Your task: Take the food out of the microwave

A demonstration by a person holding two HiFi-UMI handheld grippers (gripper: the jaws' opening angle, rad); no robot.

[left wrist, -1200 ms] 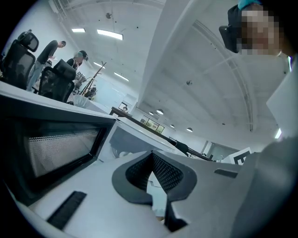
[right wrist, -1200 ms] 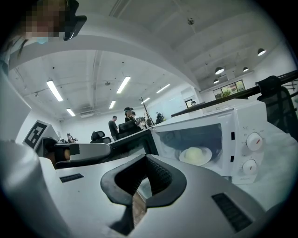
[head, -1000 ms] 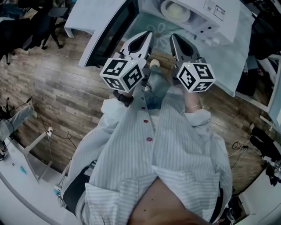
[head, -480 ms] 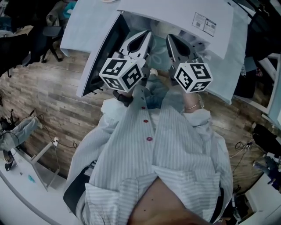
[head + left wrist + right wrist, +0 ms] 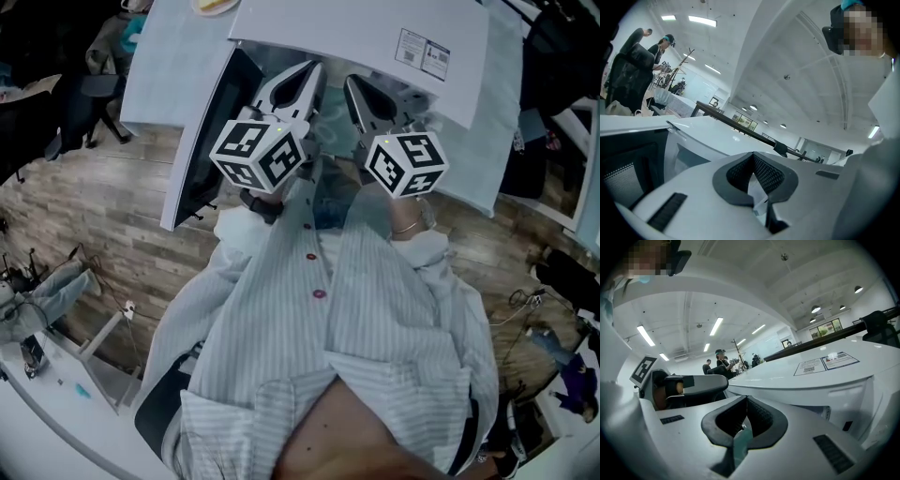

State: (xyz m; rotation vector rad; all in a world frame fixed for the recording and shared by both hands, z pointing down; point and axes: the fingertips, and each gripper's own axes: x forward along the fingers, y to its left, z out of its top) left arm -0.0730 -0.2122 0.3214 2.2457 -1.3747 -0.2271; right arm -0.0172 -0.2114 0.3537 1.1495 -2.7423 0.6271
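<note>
Microwave point(image 5: 375, 37) now looms nearer, its top hiding the food; left tongs point(image 5: 309, 70) and right tongs point(image 5: 352, 84), both clenched empty, reach its open mouth, grasp still ahead

The pale blue-white cloth-covered table point(image 5: 155, 66) carries a white box-shaped microwave oven point(image 5: 356, 37) with its dark-windowed door point(image 5: 202, 141) swung open to the left. A yellowish item point(image 5: 214, 5), cut off at the frame edge, lies on the cloth beside the oven.
</note>
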